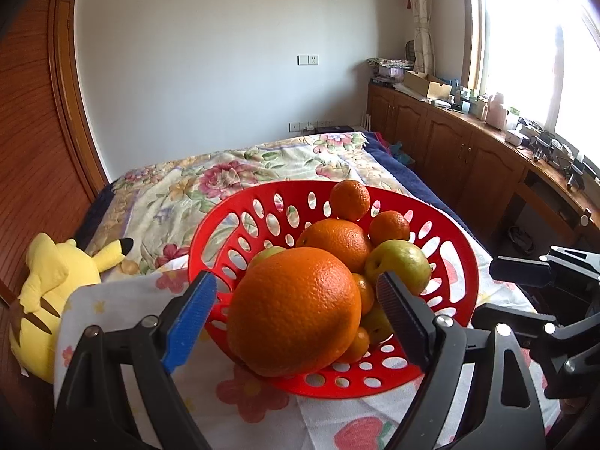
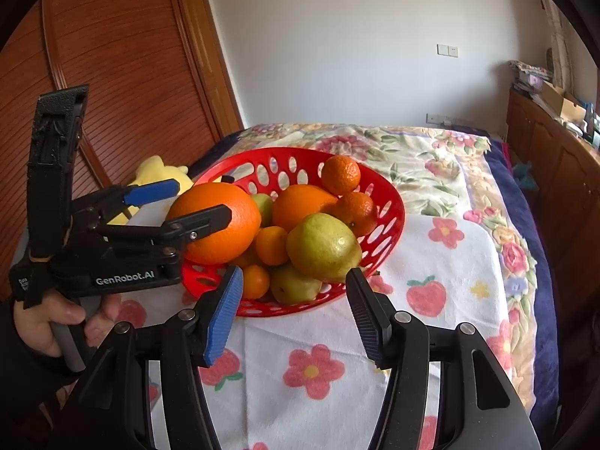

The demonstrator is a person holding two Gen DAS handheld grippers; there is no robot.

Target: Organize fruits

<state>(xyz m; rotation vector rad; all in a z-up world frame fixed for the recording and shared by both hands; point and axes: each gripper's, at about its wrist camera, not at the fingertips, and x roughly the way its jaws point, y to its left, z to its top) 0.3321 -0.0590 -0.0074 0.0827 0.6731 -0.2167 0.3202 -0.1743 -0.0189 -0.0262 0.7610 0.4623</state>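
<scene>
Big orange (image 1: 294,309) between left tongs (image 1: 296,300) — untouched

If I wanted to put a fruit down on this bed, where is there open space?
Free: the flower-print white cloth right of the red perforated plastic basket, and the strip in front of it, nearer the right gripper. The floral quilt beyond is bare too. Crowded: the heaped basket, and its left side, with the yellow plush toy and left gripper.
</scene>
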